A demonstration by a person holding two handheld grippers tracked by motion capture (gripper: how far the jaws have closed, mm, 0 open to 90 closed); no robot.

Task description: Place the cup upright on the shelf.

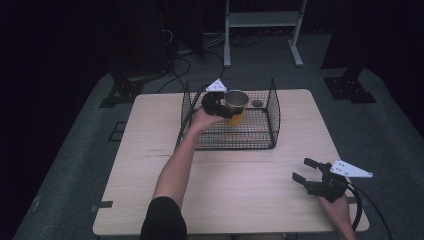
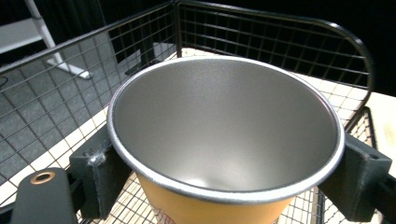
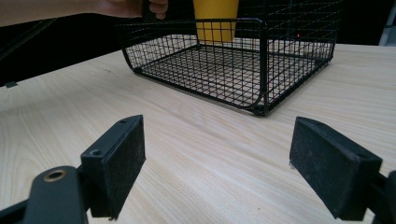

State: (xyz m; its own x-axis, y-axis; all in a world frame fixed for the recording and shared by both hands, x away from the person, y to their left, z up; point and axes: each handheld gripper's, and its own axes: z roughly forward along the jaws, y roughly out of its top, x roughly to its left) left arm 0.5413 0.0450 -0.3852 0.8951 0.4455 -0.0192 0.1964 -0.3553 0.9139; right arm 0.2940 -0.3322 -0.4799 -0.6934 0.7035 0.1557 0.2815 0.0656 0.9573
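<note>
Left gripper point(image 1: 223, 106) clamps yellow cup point(image 1: 236, 106) upright over wire basket point(image 1: 272, 122); right gripper point(image 1: 306, 171) spread wide above table point(image 1: 240, 190).

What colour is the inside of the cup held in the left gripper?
Silvery grey metal inside the cup, yellow-orange outside; the left gripper view shows it best.

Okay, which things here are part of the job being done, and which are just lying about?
Part of the job:
- yellow cup, gripped by the left tool and held over the basket floor
- black wire basket

Just lying about:
- small dark round thing on the basket floor
- right tool, open and holding nothing, over the wooden table
- white stand on the floor behind
</note>
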